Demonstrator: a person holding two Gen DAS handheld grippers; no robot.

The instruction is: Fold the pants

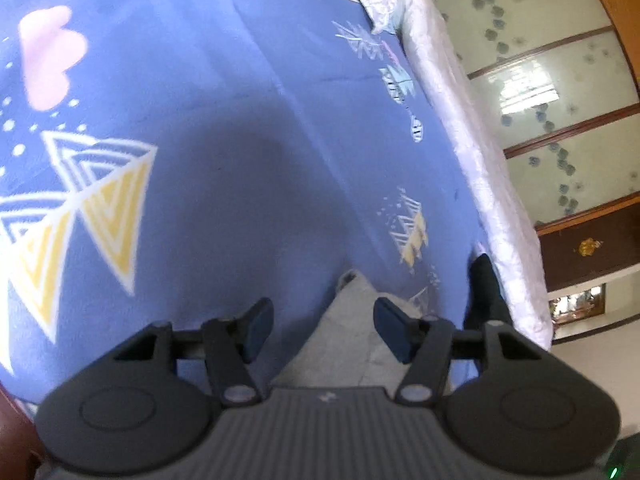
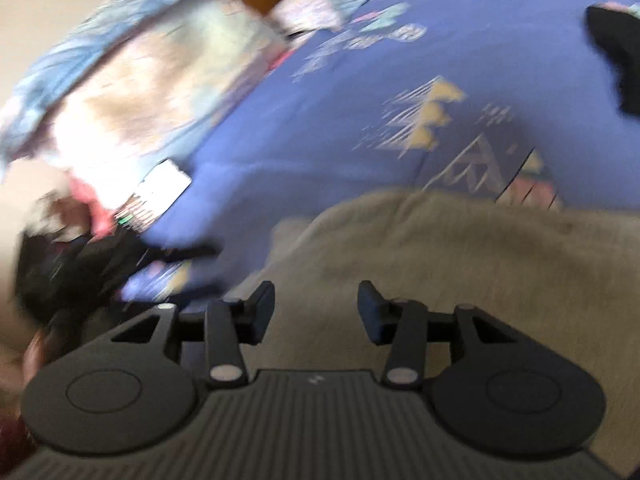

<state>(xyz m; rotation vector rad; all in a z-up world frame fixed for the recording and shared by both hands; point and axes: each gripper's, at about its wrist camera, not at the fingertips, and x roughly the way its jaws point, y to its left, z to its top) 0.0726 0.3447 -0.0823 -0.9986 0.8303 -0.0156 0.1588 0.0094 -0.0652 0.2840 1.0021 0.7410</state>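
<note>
My left claw (image 1: 323,330) stands wide, both pads apart with nothing pinched between them; I see a narrow tongue of the grey pants (image 1: 340,344) running up between the fingers, lying on the blue patterned bedsheet (image 1: 224,128). A black piece of cloth (image 1: 486,292) lies just to the right of it, near the bed's edge, where a pale quilted cover (image 1: 460,120) runs along the side. Beyond the bed I can make out a wooden wardrobe with frosted panels (image 1: 552,80). My right claw (image 2: 316,312) is likewise wide and holds nothing; it hangs over a broad spread of the grey pants (image 2: 460,248), which fills the lower right of that blurred view and rests on the same bedsheet (image 2: 320,128). To the left I see a crumpled pale floral blanket (image 2: 152,80), and a dark garment (image 2: 616,52) at the far right edge. The blur keeps me from telling whether the fingertips touch the cloth.
</note>
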